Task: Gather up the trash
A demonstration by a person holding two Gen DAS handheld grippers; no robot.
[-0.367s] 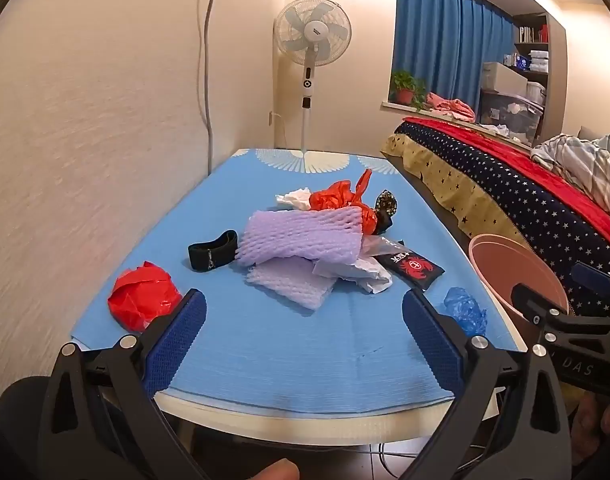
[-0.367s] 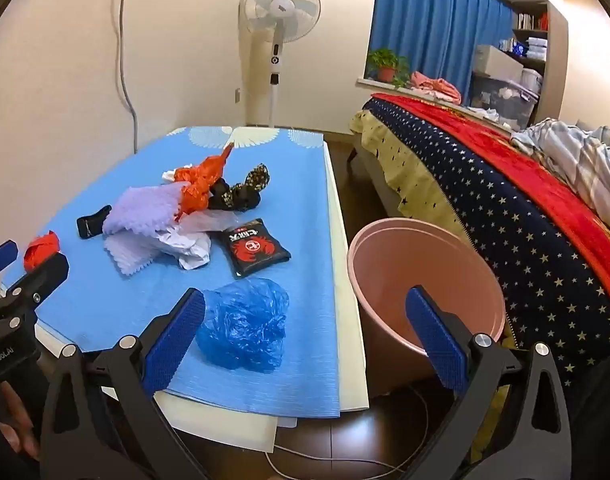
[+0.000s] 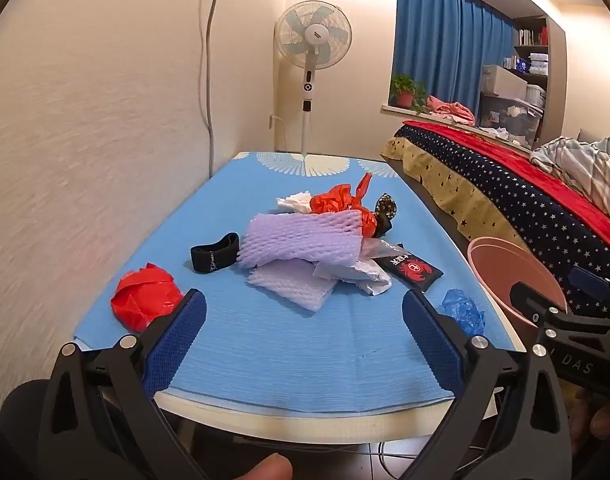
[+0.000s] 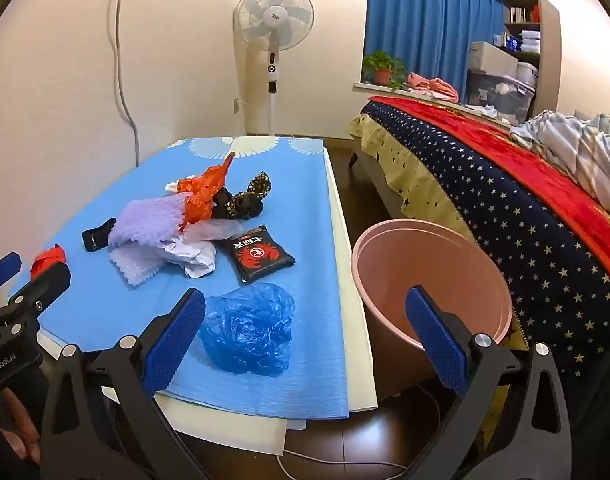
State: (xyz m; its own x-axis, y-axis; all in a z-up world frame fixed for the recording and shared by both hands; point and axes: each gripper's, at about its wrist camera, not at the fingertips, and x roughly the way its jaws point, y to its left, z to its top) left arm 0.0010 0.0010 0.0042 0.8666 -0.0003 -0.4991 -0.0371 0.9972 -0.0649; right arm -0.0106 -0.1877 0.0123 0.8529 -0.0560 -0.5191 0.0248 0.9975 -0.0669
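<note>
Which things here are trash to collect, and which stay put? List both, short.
For the job: crumpled blue plastic bag; crumpled red plastic bag; lilac foam fruit net; black snack packet with red crab; crumpled white paper; round pink plastic bin.

Just lying about: white pedestal fan; star-patterned bed cover; potted green plant; blue curtain.
</note>
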